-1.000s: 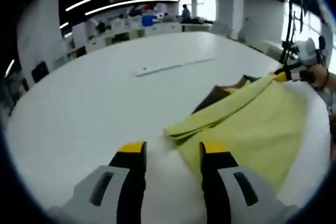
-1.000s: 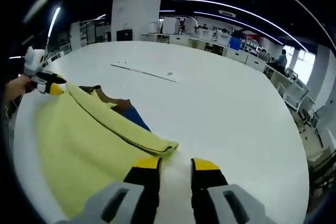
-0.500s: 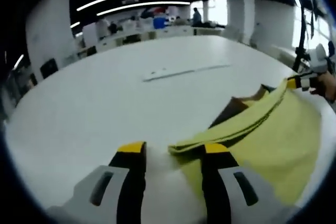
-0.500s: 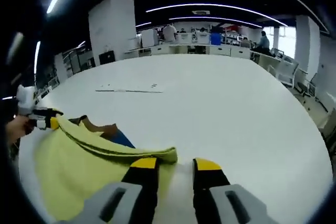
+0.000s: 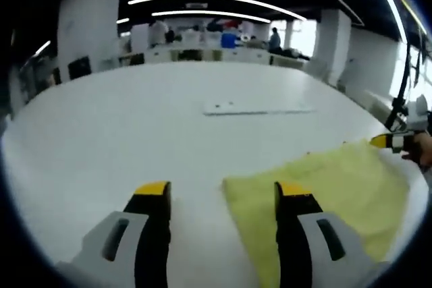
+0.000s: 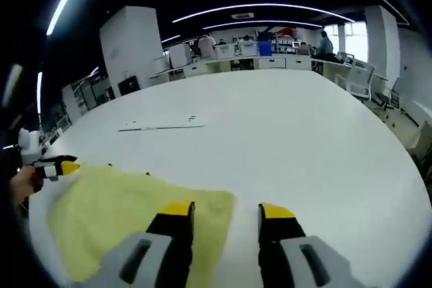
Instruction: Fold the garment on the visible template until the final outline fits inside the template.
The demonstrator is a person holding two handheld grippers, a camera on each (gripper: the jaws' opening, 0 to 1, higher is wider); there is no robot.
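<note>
On the white worktop (image 5: 135,119) our yellow garment (image 5: 324,187) lies flat. Our left tongs (image 5: 223,197) and right tongs (image 6: 226,217) are open at its corners, holding nothing. We think another fold comes next, so we must pinch an edge.

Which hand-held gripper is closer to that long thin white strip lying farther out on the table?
Hard to call. The strip lies well beyond both, which sit at opposite corners of the yellow garment: left hand-held gripper, right hand-held gripper.
</note>
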